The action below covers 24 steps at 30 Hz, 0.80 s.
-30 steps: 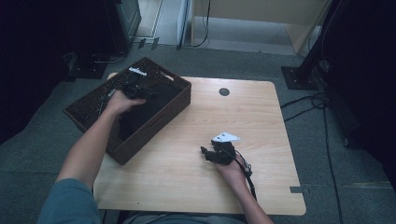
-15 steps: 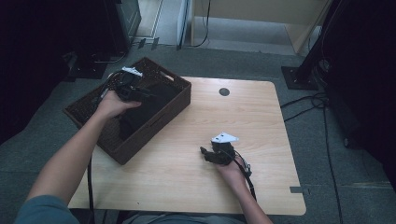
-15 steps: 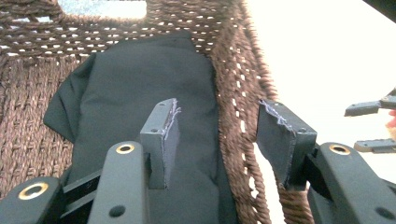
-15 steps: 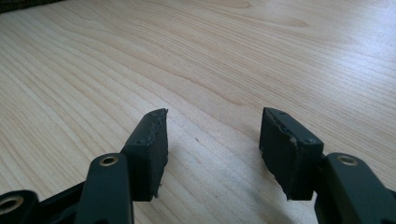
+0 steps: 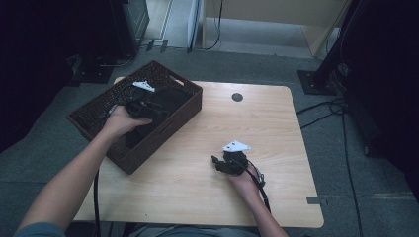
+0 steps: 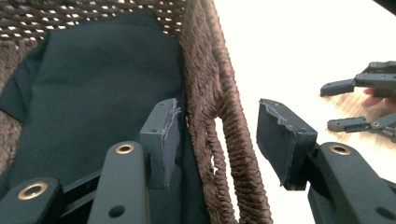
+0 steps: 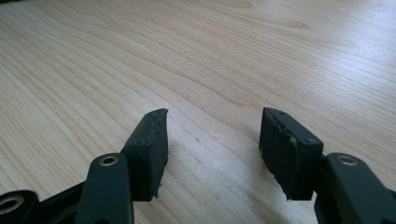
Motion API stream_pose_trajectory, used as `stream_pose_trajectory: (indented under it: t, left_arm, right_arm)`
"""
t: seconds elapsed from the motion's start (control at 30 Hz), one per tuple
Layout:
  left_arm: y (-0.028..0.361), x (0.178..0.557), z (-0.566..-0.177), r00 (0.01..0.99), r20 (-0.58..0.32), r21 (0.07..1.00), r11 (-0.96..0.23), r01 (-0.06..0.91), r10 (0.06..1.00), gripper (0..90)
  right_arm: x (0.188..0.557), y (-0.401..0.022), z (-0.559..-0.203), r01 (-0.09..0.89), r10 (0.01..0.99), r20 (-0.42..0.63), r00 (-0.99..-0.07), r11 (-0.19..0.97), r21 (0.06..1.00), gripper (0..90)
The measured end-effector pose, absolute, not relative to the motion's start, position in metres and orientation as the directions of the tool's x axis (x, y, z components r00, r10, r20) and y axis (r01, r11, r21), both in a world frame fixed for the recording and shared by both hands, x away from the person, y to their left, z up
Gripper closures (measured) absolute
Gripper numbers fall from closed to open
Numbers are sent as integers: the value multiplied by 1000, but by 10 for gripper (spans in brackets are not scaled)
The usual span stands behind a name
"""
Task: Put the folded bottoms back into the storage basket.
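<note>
We have the left gripper (image 6: 217, 140) astride the near wall of the woven basket (image 5: 163, 136), one pad inside against the dark cloth (image 6: 93, 93) that lies in the basket, the other pad outside over the table (image 5: 276, 118). The jaws stand apart and released; they press on neither the wicker nor the cloth. The right gripper (image 7: 212, 140) rests low over bare wood near the middle of the table, well apart from the basket, its jaws also released with nothing between them.

As we judge it, the risk lies in that straddle. If we close here, we pinch the basket wall instead of the cloth, and any lift then drags or tips the whole basket, which already overhangs the left edge of the table. The cloth is dark against dark wicker, so we could also catch a thin fold that slips out as we pull. The trailing cable (image 5: 95, 197) hanging by the left forearm may snag on the table edge.

Against the earlier high view, our left hand has drawn back from deeper in the basket towards its near wall and risen a little. The right hand sits where it was, and the basket has not shifted.
</note>
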<state>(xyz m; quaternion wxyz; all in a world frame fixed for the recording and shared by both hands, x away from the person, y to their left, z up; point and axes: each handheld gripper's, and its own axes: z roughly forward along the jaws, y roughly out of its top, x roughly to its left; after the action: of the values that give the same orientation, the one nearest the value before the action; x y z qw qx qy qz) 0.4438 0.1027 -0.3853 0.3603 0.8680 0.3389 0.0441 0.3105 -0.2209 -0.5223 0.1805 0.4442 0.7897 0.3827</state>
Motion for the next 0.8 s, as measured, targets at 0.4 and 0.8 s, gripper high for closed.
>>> stream_pose_trajectory:
  t: [0.4, 0.8]
  left_arm:
    - [93, 438, -404, 771, -167, 638, -528, 560, 615, 495]
    - [83, 439, -412, 775, -157, 627, -545, 557, 612, 528]
  right_arm:
    - [310, -220, -522, 559, 840, 45, -541, 319, 765, 425]
    - [310, -220, -523, 556, 839, 38, -542, 324, 765, 425]
